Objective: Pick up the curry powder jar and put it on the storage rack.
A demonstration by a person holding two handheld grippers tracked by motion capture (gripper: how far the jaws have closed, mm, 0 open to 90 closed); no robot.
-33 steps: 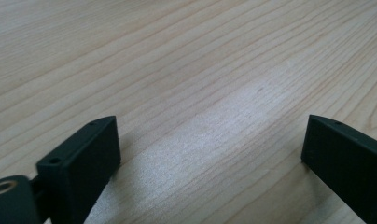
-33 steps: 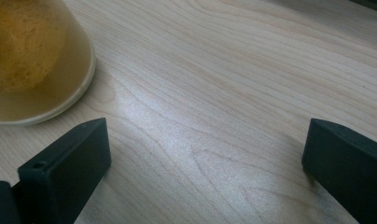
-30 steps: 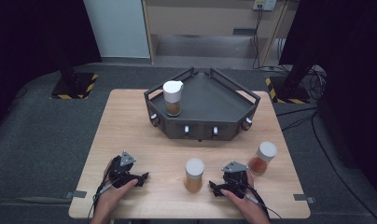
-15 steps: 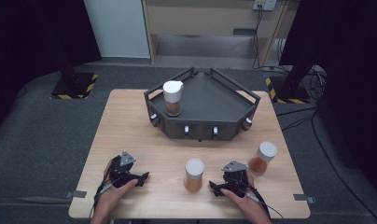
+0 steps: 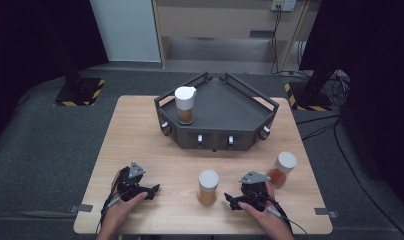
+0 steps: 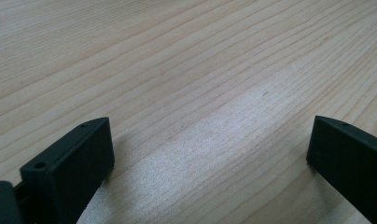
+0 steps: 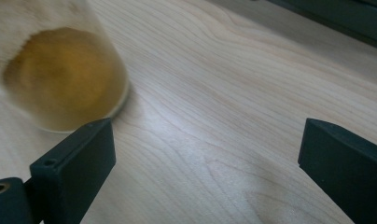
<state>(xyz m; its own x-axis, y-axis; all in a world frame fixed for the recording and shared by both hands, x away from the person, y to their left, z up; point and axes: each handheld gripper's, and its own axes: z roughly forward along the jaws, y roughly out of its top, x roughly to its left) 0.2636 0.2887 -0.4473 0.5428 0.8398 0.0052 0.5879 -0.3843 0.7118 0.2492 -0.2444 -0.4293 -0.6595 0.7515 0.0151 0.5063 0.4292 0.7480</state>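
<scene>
Spreading across the middle of the high view, the pale wooden table (image 5: 140, 130) carries everything else. At its far side sits the dark grey angular metal tray (image 5: 230, 107) with low rails, and on the tray's left part stands a clear jar with a white lid and brown contents (image 5: 185, 105), upright. Near the table's right edge stands a second white-lidded jar holding reddish-brown powder (image 5: 281, 169), just beyond the person's right hand. Toward the near edge, between the two hands, stands the clear white-lidded jar of yellow-orange powder (image 5: 208, 187) — upright on the bare wood. The right gripper (image 5: 233, 204) lies low on the table just to the right of that jar, pointing at it; its jaws have just been closing a little yet stand spread wide with nothing between them, the jar (image 7: 60, 79) showing just past its left jaw in the right gripper view. The left gripper (image 5: 154, 190) rests well to the jar's left, jaws spread over bare wood.
</scene>
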